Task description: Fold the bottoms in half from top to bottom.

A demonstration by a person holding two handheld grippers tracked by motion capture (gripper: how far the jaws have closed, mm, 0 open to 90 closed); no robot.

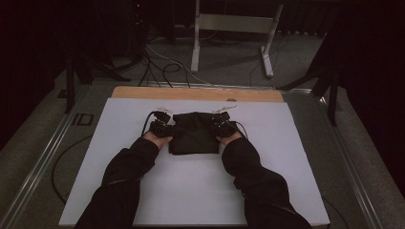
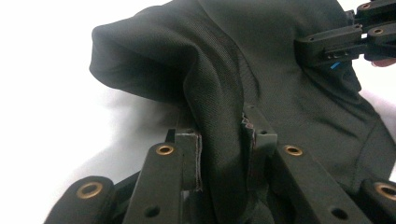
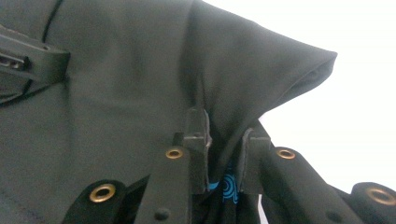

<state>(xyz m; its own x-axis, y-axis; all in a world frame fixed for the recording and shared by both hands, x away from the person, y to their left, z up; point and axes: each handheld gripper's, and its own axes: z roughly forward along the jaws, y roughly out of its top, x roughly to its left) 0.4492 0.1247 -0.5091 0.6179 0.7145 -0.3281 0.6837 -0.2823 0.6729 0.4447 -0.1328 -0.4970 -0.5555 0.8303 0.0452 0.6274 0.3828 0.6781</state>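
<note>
I hold the dark garment [image 1: 193, 132], lying mid-tabletop [image 1: 286, 157], with a fold of cloth pinched in my left tool [image 2: 224, 140] and another in my right tool [image 3: 224, 140]. I should keep both hands level and lower together, so the fold lands flat.

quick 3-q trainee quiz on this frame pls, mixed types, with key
1. True or false: the left gripper has a fold of the dark garment between its jaws.
2. What does the garment lie on? A) white board B) wooden floor C) metal tray
3. In the right gripper view, what colour is the print showing low between the right gripper jaws?

Key: 1 true. 2 A. 3 blue.
</note>
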